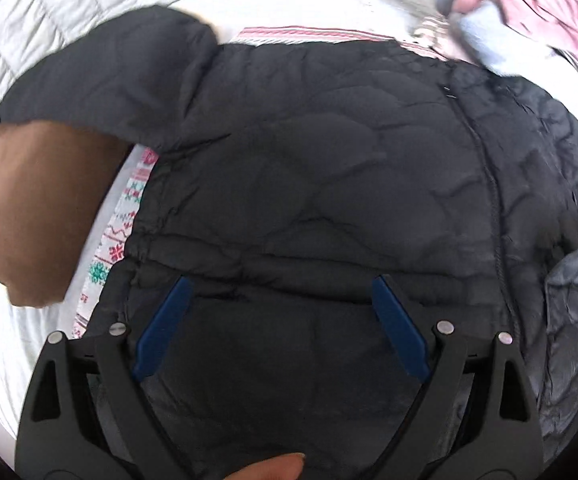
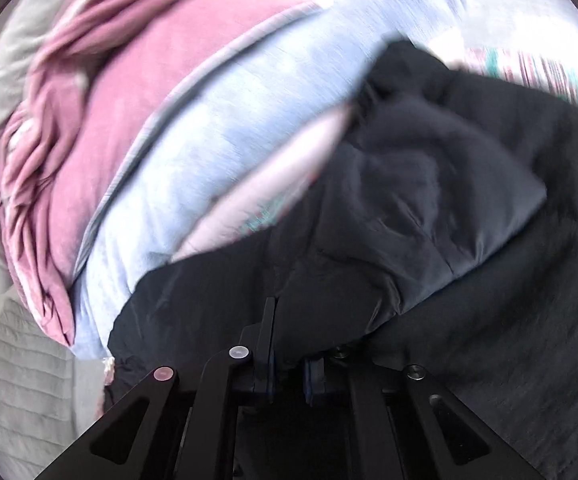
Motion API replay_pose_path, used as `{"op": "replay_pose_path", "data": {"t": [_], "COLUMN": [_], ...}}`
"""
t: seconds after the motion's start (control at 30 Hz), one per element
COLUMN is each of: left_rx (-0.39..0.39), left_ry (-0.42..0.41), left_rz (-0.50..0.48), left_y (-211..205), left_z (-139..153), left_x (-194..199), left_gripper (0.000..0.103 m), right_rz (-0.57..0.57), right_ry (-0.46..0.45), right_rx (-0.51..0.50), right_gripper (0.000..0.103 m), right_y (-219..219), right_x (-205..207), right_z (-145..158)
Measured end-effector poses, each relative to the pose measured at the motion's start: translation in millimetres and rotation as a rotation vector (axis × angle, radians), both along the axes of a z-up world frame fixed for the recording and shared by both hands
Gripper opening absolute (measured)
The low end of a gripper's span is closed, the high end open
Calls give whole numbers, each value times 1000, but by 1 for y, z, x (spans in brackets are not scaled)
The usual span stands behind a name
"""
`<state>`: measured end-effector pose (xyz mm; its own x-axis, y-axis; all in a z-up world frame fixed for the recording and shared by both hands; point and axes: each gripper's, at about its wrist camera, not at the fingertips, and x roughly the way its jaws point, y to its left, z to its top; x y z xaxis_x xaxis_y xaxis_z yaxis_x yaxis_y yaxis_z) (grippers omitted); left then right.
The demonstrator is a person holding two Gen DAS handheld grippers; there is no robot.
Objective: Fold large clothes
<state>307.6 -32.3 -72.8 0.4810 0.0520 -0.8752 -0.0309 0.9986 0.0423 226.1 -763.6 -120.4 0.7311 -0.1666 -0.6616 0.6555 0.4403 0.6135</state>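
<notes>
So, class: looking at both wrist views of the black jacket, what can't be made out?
- Right claw: the jacket covers its tips.
- Pink and blue clothes pile: motion-blurred, items indistinct.
- Jacket's right side: cut off by the left view's edge.

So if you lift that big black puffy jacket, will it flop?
Probably yes: the black jacket looks quilted and soft, bunching where the right gripper pinches it. It likely feels light, being puffy. Its sheen hints it may slip.
</notes>
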Motion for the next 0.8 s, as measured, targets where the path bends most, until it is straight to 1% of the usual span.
{"op": "replay_pose_path", "data": {"t": [0.07, 0.17, 0.2, 0.27, 0.33, 0.37, 0.43, 0.53, 0.63, 0.73, 0.8], "left_rx": [18, 52, 68, 68, 54, 48, 36, 16, -24, -74, -92], "left_ry": [-2, -11, -18, -15, 2, 4, 3, -7, 12, 33, 24], "left_rz": [30, 8, 11, 11, 21, 27, 31, 32, 34, 41, 70], "left_y": [6, 6, 6, 9, 14, 16, 16, 15, 16, 22, 31], "left_z": [-3, -4, -4, -7, -10, -10, -7, -2, -2, -2, 1], "left_x": [2, 0, 0, -1, 2, 2, 3, 1, -1, -1, -1], "left_gripper": [92, 92, 92, 92, 92, 92, 92, 92, 92, 92, 92], "right_rz": [18, 28, 25, 18, -9, -29, -49, -73, -71, -32, -15], "right_ry": [-48, -108, -102, -72, -35, -29, -45, -71, -92, -54, -59], "right_rx": [-98, -238, -263, -262, -237, -204, -181, -229, -272, -346, -391], "right_gripper": [8, 7, 7, 7, 5, 5, 4, 4, 3, 3, 3], "right_y": [12, 32, 38, 40, 35, 29, 23, 24, 31, 47, 62], "right_x": [-1, -5, -5, 0, -1, -3, -7, -16, -13, 2, 10], "right_z": [28, 64, 70, 67, 55, 46, 42, 59, 81, 97, 108]}}
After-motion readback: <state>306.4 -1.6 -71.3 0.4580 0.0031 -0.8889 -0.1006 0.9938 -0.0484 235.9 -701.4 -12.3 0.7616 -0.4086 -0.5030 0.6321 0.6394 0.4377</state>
